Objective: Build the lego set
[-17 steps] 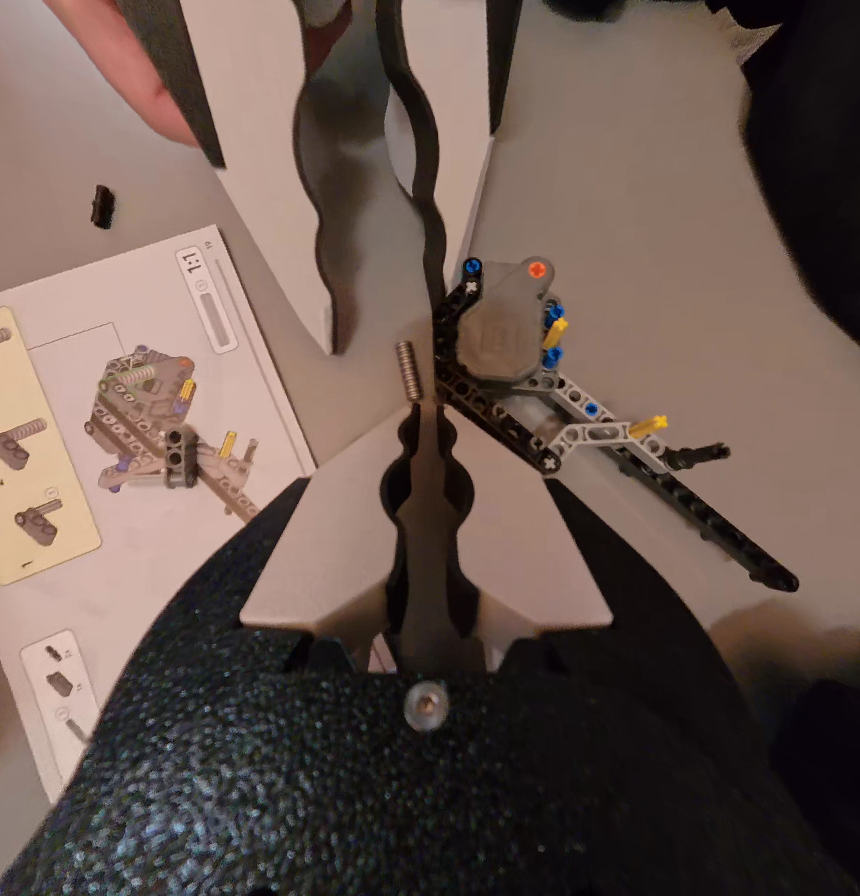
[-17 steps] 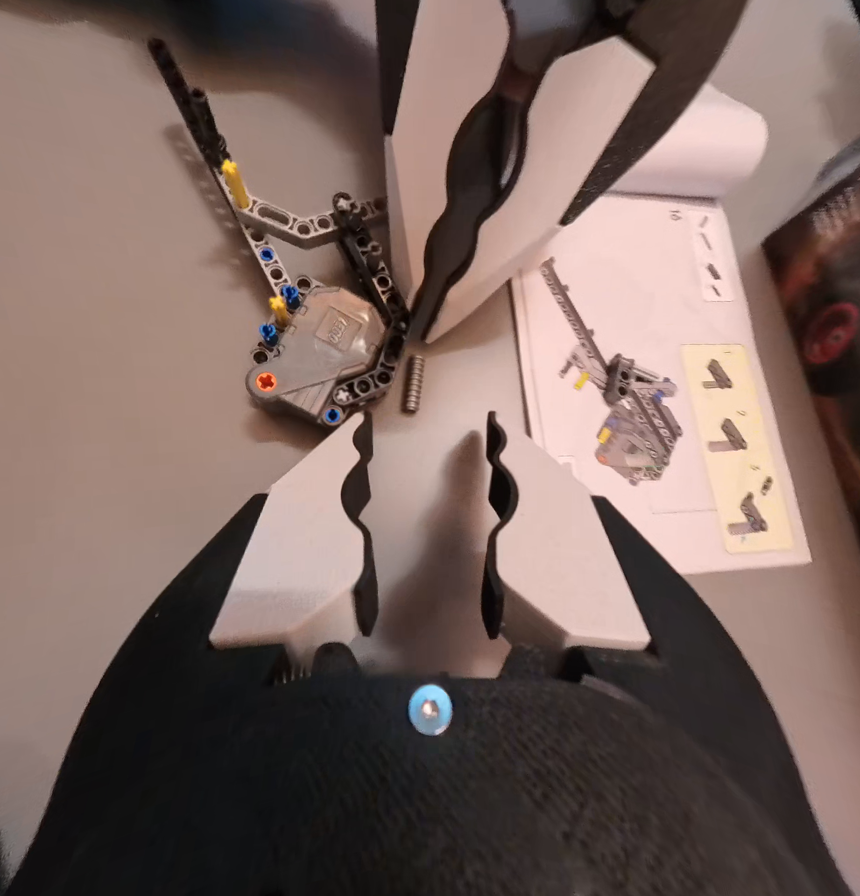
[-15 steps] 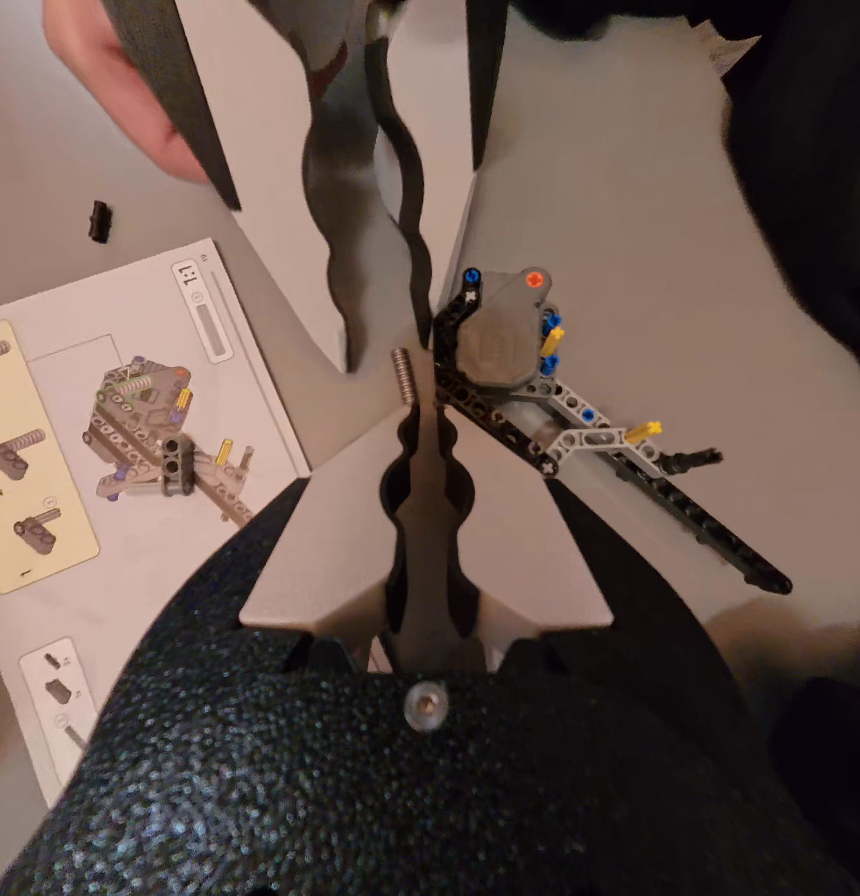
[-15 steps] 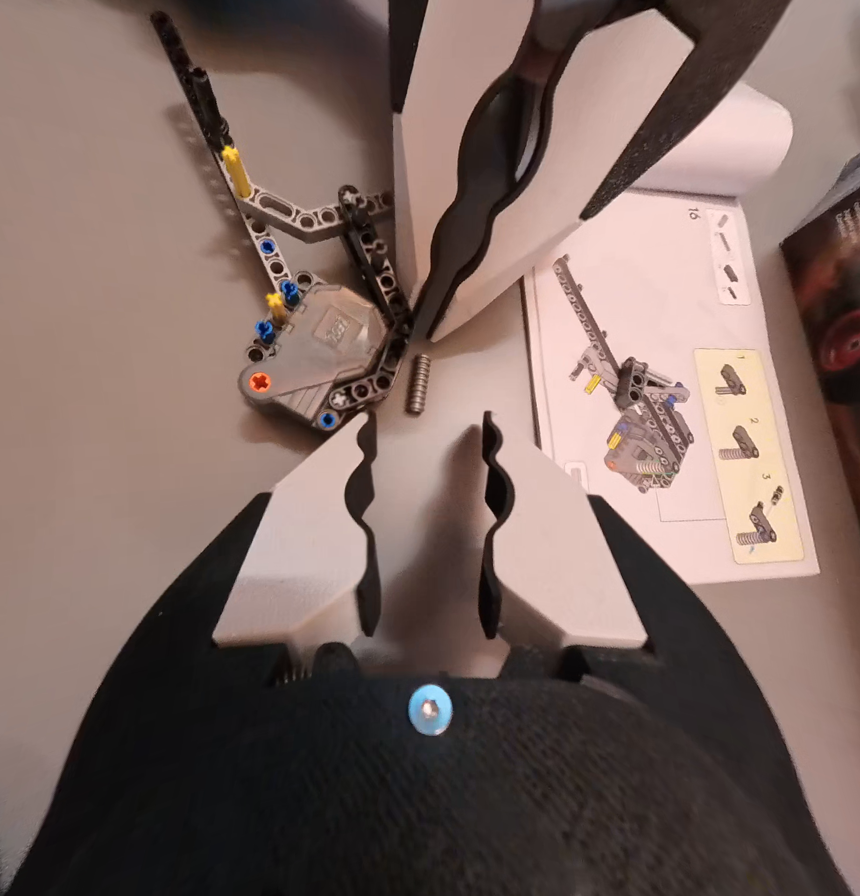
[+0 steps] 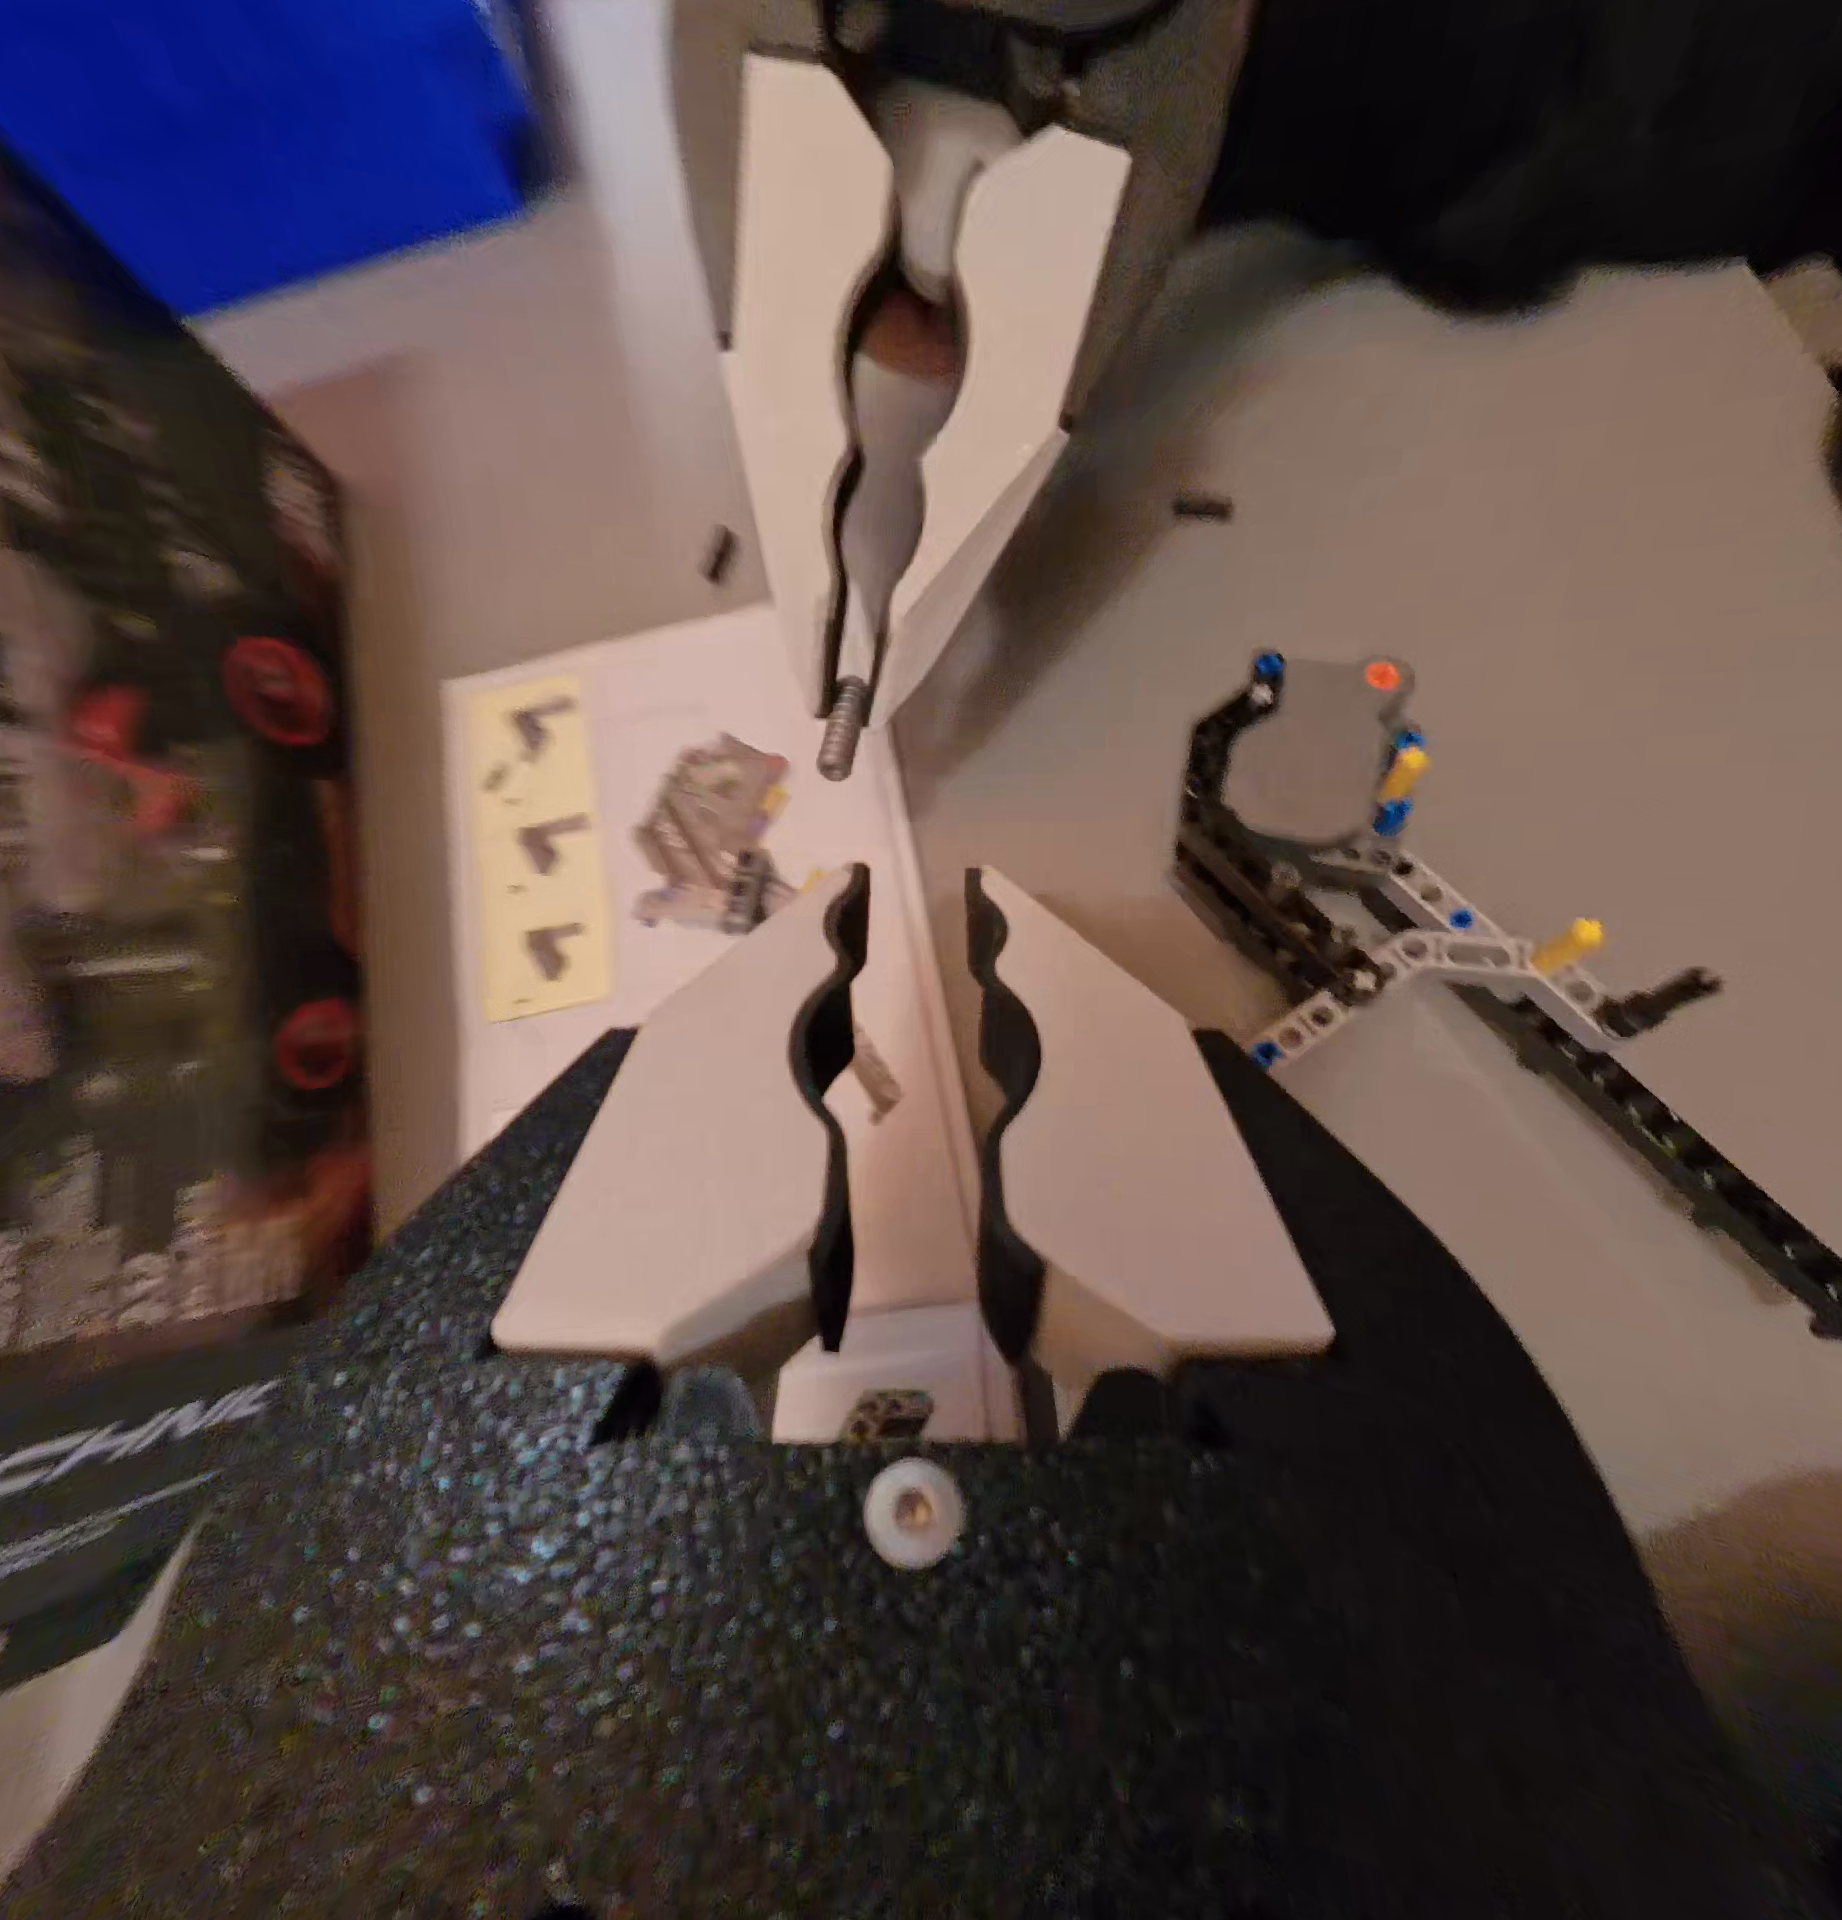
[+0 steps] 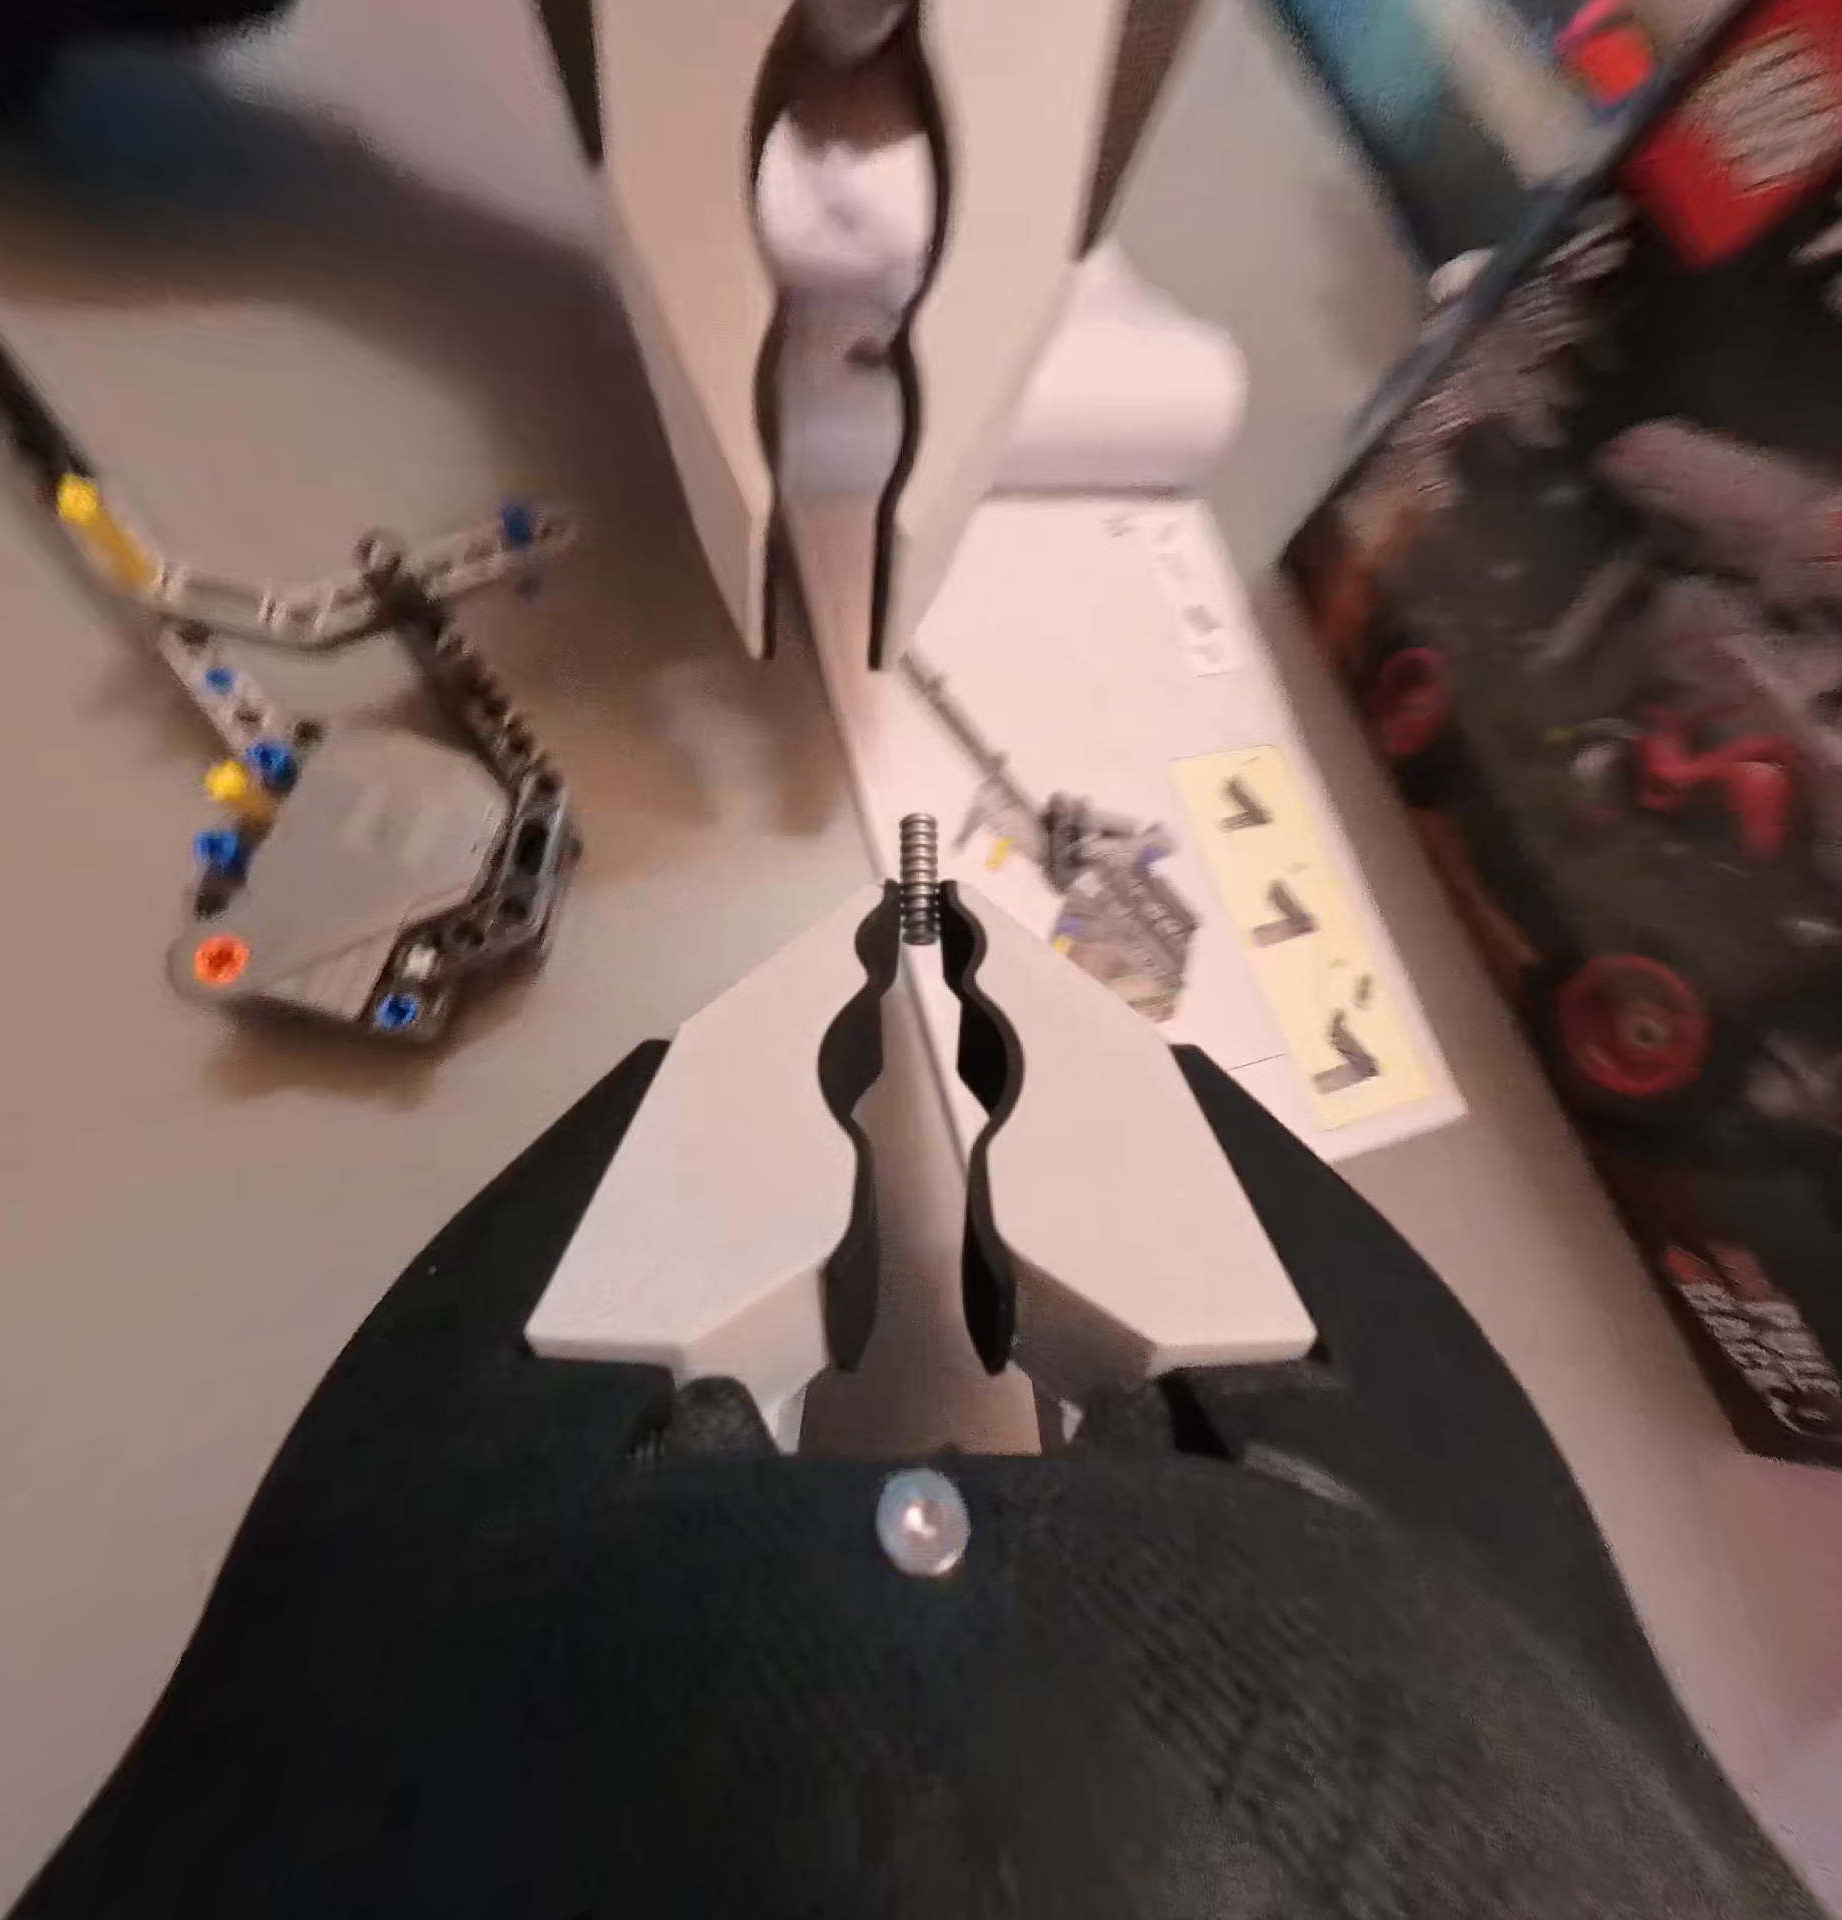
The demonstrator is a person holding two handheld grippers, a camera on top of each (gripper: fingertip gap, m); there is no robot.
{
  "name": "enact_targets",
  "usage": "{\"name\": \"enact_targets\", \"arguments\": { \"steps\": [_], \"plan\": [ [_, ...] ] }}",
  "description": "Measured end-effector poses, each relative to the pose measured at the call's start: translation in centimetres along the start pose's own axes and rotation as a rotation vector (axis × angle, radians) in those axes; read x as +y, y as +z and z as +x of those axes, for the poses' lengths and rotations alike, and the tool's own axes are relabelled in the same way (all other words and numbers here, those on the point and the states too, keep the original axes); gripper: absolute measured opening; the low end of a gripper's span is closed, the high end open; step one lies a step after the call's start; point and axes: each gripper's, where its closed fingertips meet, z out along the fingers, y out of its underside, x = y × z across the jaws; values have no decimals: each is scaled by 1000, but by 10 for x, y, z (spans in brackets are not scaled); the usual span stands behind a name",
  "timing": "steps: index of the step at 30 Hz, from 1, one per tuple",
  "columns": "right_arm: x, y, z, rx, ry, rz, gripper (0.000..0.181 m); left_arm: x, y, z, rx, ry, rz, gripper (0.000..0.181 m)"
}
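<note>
The small grey metal coil spring (image 6: 919, 881), lying on the desk beside the grey-and-black beam assembly (image 5: 1312, 769) half a second ago, is now pinched at the right gripper (image 6: 919, 896) tips, lifted over the white instruction booklet's (image 5: 688, 748) edge. The left gripper (image 5: 917, 883), now spread, faces it, probably for a handover.

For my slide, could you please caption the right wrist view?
Right tool pinches a small metal spring above the instruction booklet.

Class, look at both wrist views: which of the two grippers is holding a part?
The right gripper: its fingertips pinch a small metal spring, raised off the table. The left gripper has parted fingers with nothing between them.
</note>
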Motion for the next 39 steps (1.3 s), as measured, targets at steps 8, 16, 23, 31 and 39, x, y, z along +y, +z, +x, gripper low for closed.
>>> {"name": "enact_targets", "arguments": {
  "steps": [8, 16, 23, 31, 39],
  "plan": [
    [-81, -46, 48, 174, 244, 622, 6, -58, -53, -26, -152, -67, 389, 18],
    [-138, -85, 40, -68, 458, 1145, 5, -97, -62, -13, -59, -84, 632, 19],
    [-139, -92, 28, -152, 437, 1171, 5, -110, -72, -8, -5, -110, 755, 20],
    [-139, -82, 19, -211, 446, 1126, 5, -116, -79, 0, 64, -110, 831, 16],
    [-143, -84, 11, -284, 450, 1135, 5, -117, -77, 10, 137, -96, 848, 7]
  ]
}}
